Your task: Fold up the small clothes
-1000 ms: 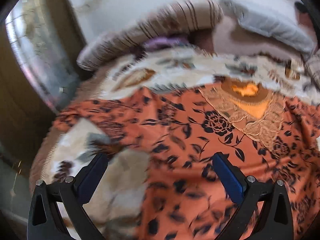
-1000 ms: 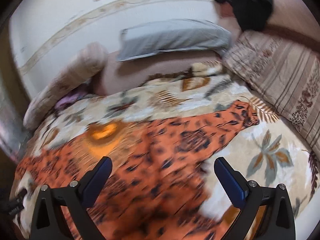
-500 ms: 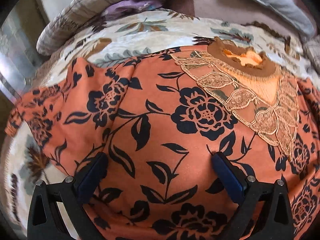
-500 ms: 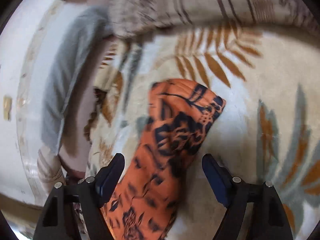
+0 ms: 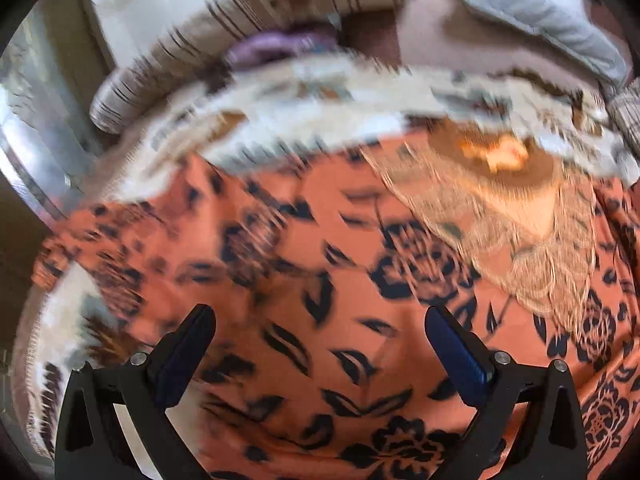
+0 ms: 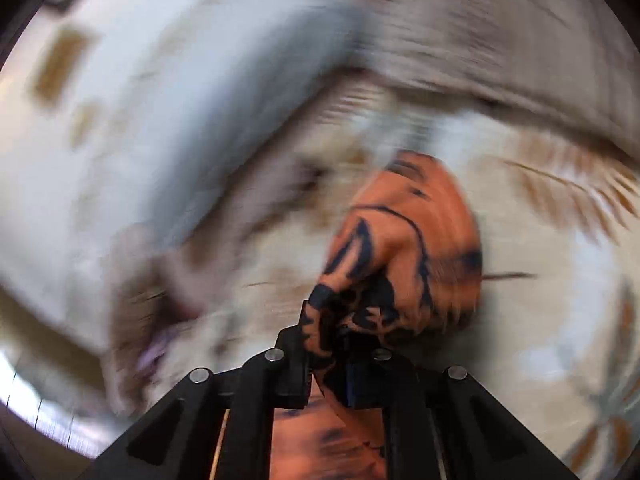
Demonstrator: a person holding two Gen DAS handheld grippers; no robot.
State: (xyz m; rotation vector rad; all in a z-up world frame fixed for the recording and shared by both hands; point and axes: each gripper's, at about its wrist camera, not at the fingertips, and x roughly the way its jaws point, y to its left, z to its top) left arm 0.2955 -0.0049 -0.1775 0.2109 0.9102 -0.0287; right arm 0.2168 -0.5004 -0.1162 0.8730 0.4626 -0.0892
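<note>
An orange garment [image 5: 320, 248] with black flowers lies spread on the bed, its embroidered neckline [image 5: 500, 152] at the far right. My left gripper [image 5: 319, 314] hangs open just above the cloth near the left shoulder, with only flat fabric below the pads. In the right wrist view, my right gripper [image 6: 328, 332] is closing its jaws and they pinch the end of the garment's sleeve [image 6: 404, 232], which bunches up beyond the fingertips. Both views are blurred by motion.
The garment rests on a cream leaf-patterned blanket [image 5: 320, 92]. Behind it are a striped bolster [image 5: 240, 12], a grey pillow [image 5: 540, 12] and a small purple cloth [image 5: 272, 46]. A metal frame edge [image 5: 36, 160] runs along the left. A striped cover [image 6: 500, 40] lies beyond the sleeve.
My right gripper swung to the sleeve end, rolled, and went from wide open to clamped on it. My left gripper shifted over the garment and stayed open.
</note>
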